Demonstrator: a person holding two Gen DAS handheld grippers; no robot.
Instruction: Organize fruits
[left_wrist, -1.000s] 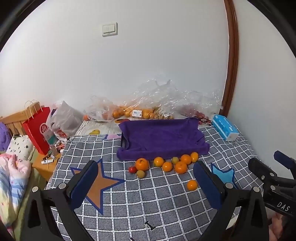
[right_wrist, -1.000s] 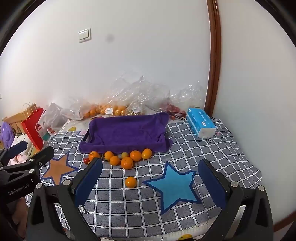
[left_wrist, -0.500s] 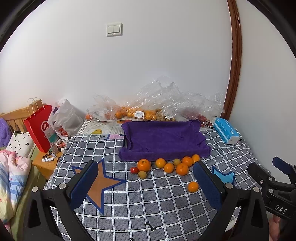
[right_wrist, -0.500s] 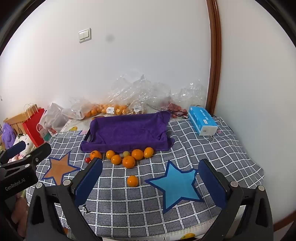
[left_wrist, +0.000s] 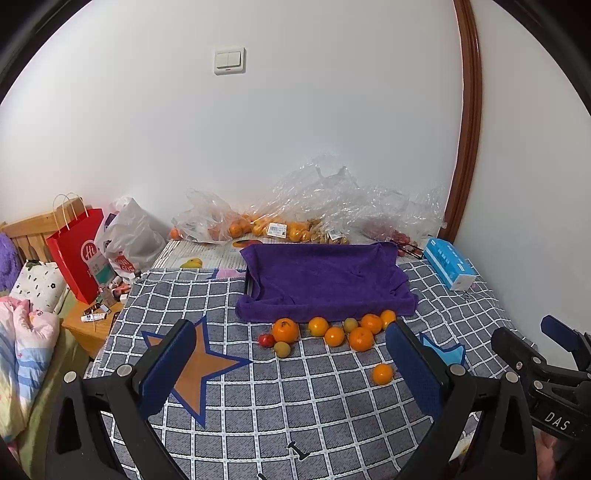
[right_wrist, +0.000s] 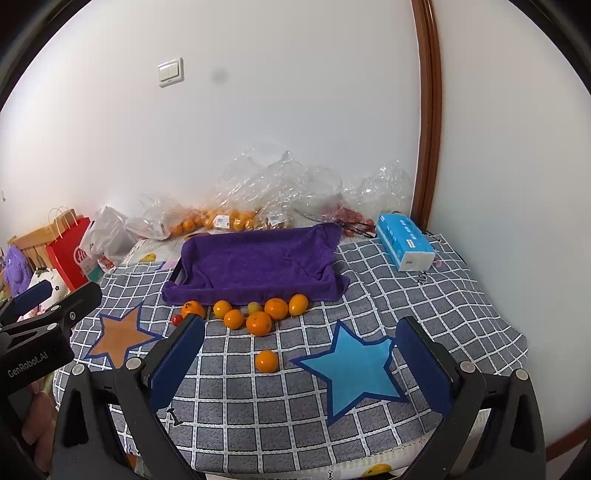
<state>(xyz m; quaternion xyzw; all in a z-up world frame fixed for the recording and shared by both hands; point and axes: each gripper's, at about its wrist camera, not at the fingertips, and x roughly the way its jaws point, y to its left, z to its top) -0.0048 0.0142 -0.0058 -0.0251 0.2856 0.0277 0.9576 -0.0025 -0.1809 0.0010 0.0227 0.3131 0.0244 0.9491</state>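
A cluster of oranges (left_wrist: 334, 329) lies in the middle of the left wrist frame, strung along the near edge of a tray draped in a purple towel (left_wrist: 325, 282). The largest orange (left_wrist: 285, 330) sits at the cluster's left end, touching a small red fruit (left_wrist: 264, 340) and a small greenish-yellow fruit (left_wrist: 282, 349) (what kinds they are cannot be told). One lone orange (left_wrist: 382, 373) rests apart from the row, lower and to the right on the grey checked bedcover (left_wrist: 258, 406). The towel-lined tray holds no fruit.

In the right wrist frame the same row of oranges (right_wrist: 255, 314) sits centre frame below the towel, with the lone orange nearer, between an orange star patch at lower left and a blue star patch (right_wrist: 351, 369) at lower right.

Behind the tray, against the white wall, lie clear plastic bags (left_wrist: 325, 206) with more oranges inside. A blue tissue box (right_wrist: 404, 246) lies right of the tray, a red paper bag (left_wrist: 75, 254) at left.

The left gripper (left_wrist: 291, 373) has its jaws spread wide with nothing between them, and the right gripper (right_wrist: 301, 360) likewise gapes wide, gripping nothing; both are over the near part of the bedcover.
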